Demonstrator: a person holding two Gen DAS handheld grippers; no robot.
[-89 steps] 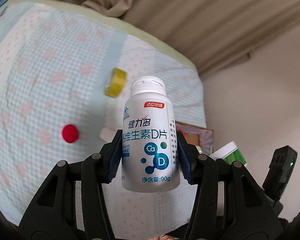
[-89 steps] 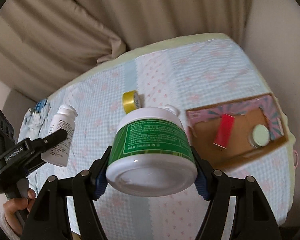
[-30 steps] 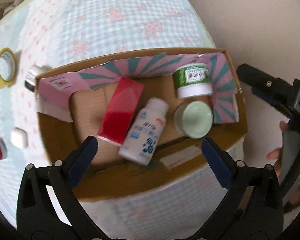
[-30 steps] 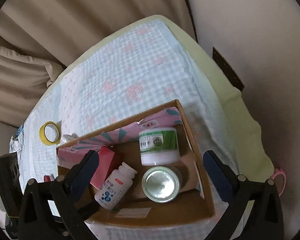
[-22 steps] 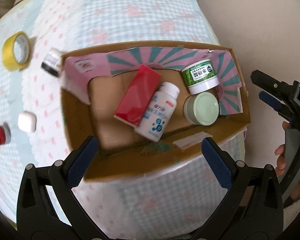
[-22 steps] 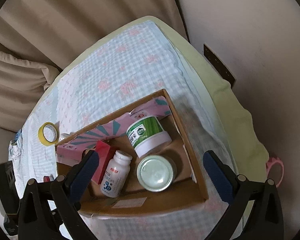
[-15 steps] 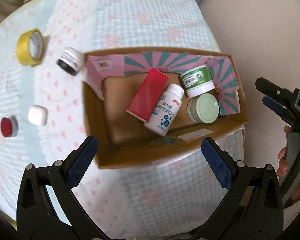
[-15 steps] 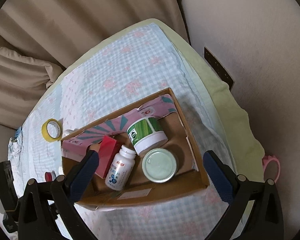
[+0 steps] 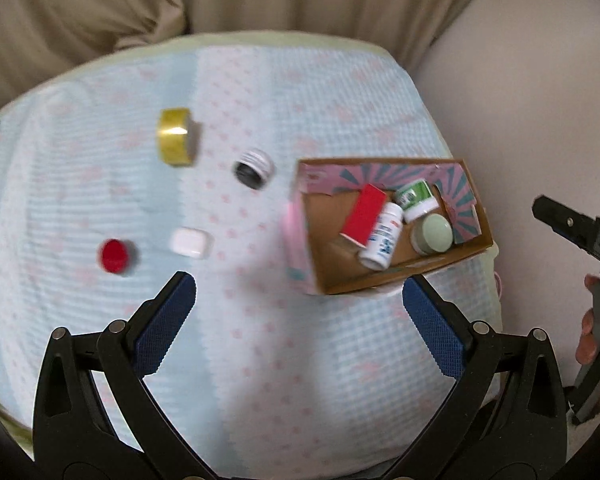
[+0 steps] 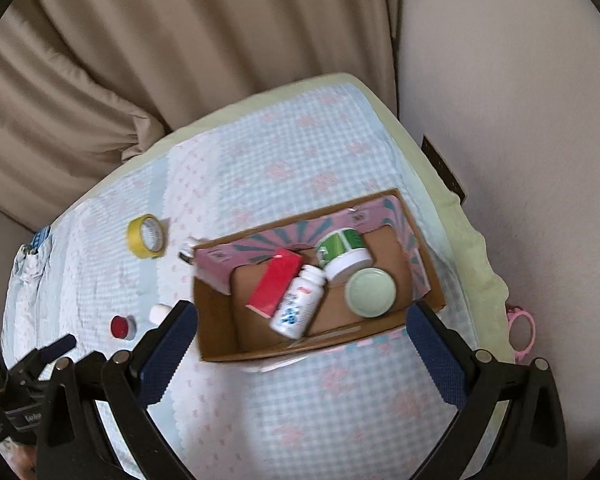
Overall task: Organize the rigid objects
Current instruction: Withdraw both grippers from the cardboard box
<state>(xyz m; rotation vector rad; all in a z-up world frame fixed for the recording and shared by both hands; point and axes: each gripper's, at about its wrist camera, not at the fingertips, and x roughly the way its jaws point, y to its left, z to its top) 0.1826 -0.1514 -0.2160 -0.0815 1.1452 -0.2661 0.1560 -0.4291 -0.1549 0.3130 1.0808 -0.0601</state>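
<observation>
A cardboard box (image 9: 404, 276) (image 10: 216, 320) with pink patterned flaps sits at the right edge of the bed. In it lie a red box (image 9: 363, 214) (image 10: 274, 282), a white pill bottle (image 9: 382, 236) (image 10: 298, 306), a green-labelled jar (image 9: 414, 198) (image 10: 342, 254) and a pale green lid (image 9: 434, 234) (image 10: 370, 292). On the bedspread to the left lie a yellow tape roll (image 9: 175, 142) (image 10: 145, 237), a small black-and-white jar (image 9: 254, 169), a white case (image 9: 191, 242) and a red cap (image 9: 114, 255) (image 10: 121, 326). My left gripper (image 9: 298, 312) and right gripper (image 10: 300, 340) are both open and empty, above the bed.
The bed has a blue-and-white checked cover (image 9: 260, 360) with pink flowers. Beige curtains (image 10: 180, 60) hang behind it and a wall (image 10: 520, 120) stands to the right. A pink ring (image 10: 522, 332) hangs off the bed's right edge.
Both grippers have let go of the pill bottle and green jar, which now lie in the box. Both have pulled back, and the left view has swung left over the loose objects.
</observation>
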